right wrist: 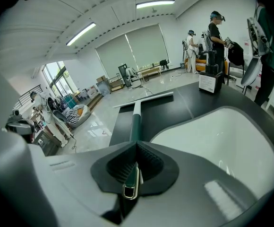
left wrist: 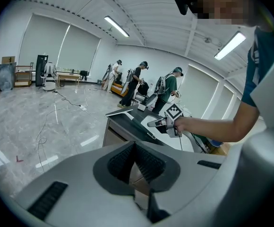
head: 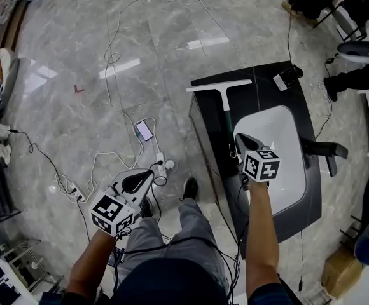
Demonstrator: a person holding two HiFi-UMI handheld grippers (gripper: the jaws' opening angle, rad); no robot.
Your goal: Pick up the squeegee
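Squeegee (head: 225, 103), handle in right gripper (head: 238, 140), blade away

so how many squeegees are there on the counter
1. The squeegee lies on the black counter beside the white sink, handle tip clamped in the right gripper. No others visible.

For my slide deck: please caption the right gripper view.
Right hand-held gripper shut on the squeegee handle, on the black counter beside the white sink.

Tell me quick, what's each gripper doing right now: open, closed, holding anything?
Left gripper: closed, holding nothing.
Right gripper: closed on the squeegee, gripping its handle.
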